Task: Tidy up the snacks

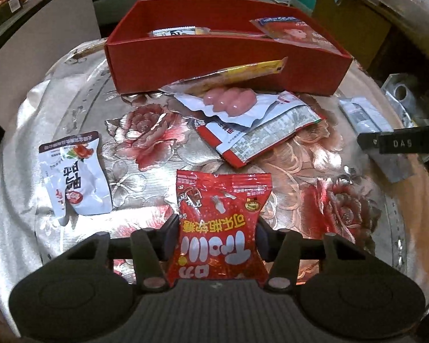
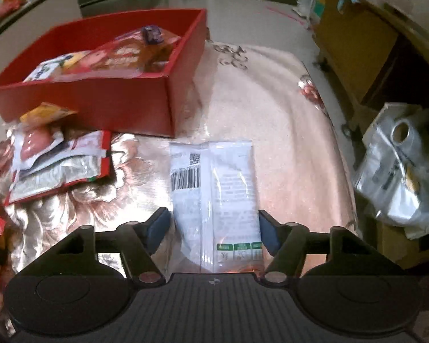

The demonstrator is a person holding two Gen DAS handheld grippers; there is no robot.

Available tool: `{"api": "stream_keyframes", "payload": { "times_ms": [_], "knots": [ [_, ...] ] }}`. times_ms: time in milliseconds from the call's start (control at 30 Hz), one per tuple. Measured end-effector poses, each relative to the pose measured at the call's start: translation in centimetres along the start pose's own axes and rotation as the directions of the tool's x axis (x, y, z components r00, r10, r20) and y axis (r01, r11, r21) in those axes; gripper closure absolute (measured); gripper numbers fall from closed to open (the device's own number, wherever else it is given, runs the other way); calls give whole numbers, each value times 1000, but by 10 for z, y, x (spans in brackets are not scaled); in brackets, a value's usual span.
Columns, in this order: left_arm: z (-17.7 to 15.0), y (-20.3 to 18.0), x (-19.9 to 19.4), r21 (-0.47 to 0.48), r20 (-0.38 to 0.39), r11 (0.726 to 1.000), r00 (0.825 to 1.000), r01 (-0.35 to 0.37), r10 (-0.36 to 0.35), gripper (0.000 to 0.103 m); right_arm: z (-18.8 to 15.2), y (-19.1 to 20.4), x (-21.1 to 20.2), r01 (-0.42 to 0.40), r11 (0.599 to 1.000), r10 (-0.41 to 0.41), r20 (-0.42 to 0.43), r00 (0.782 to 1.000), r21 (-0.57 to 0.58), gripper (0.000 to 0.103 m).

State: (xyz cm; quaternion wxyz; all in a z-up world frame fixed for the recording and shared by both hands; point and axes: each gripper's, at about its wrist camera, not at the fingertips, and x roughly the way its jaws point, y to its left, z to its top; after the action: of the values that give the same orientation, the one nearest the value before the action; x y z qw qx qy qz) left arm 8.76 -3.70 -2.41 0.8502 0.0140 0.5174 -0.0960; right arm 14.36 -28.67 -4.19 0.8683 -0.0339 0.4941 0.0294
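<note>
My left gripper [image 1: 216, 235] is shut on a red candy packet [image 1: 218, 223], its pads pressing both sides of the packet just above the flowered cloth. My right gripper [image 2: 213, 228] is open, its pads either side of a white snack packet [image 2: 214, 197] that lies flat on the cloth, with small gaps to each pad. A red box [image 1: 223, 65] stands at the back and holds several snack packets; it also shows in the right wrist view [image 2: 100, 100]. The right gripper's finger [image 1: 397, 143] shows at the right edge of the left wrist view.
A white packet with a red picture [image 1: 74, 177] lies at left. A pile of packets with a pink sausage pack [image 1: 228, 101] lies in front of the box, also in the right wrist view [image 2: 60, 165]. A silver bag [image 2: 397, 177] sits off the table's right edge.
</note>
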Motion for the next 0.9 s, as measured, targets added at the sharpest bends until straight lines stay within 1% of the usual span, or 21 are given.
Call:
{"api": "stream_keyframes", "payload": {
  "times_ms": [33, 67, 167, 267, 400, 567, 633, 700, 767, 833, 900],
  "knots": [
    [1, 0, -1, -2, 1, 1000, 1000, 9, -9, 56, -2, 0, -3, -12, 1000, 12, 1, 1000, 3, 44],
    [1, 0, -2, -2, 3, 1000, 1000, 14, -14, 56, -4, 1, -5, -19, 1000, 19, 0, 1000, 4, 50],
    [2, -1, -9, 4, 21, 1000, 1000, 22, -22, 57, -7, 1, -14, -44, 999, 44, -1, 999, 8, 54],
    [4, -2, -16, 5, 43, 999, 999, 34, -34, 57, -9, 4, -31, -74, 997, 74, 28, 997, 15, 54],
    [11, -5, -26, 10, 73, 999, 996, 41, -42, 57, -8, 7, -55, -124, 992, 120, 90, 989, 35, 54],
    [22, -14, -51, 36, 154, 999, 988, 26, -32, 57, -12, 9, -84, -172, 984, 165, 143, 976, 40, 54],
    [30, -17, -62, 34, 193, 999, 981, 1, -7, 57, -6, 8, -94, -188, 982, 178, 180, 967, 36, 55],
    [41, -19, -69, 30, 217, 1000, 976, -10, 4, 57, 4, 6, -100, -209, 976, 194, 217, 957, 53, 55],
    [55, -21, -73, 35, 251, 999, 968, 2, -11, 57, 15, 5, -105, -225, 973, 203, 253, 946, 61, 54],
    [68, -20, -71, 27, 284, 1000, 959, 5, -13, 57, 30, 8, -105, -229, 972, 204, 273, 940, 60, 54],
    [82, -16, -66, 9, 285, 1000, 958, 14, -16, 57, 43, 13, -102, -244, 968, 216, 293, 931, 61, 54]
  ]
}}
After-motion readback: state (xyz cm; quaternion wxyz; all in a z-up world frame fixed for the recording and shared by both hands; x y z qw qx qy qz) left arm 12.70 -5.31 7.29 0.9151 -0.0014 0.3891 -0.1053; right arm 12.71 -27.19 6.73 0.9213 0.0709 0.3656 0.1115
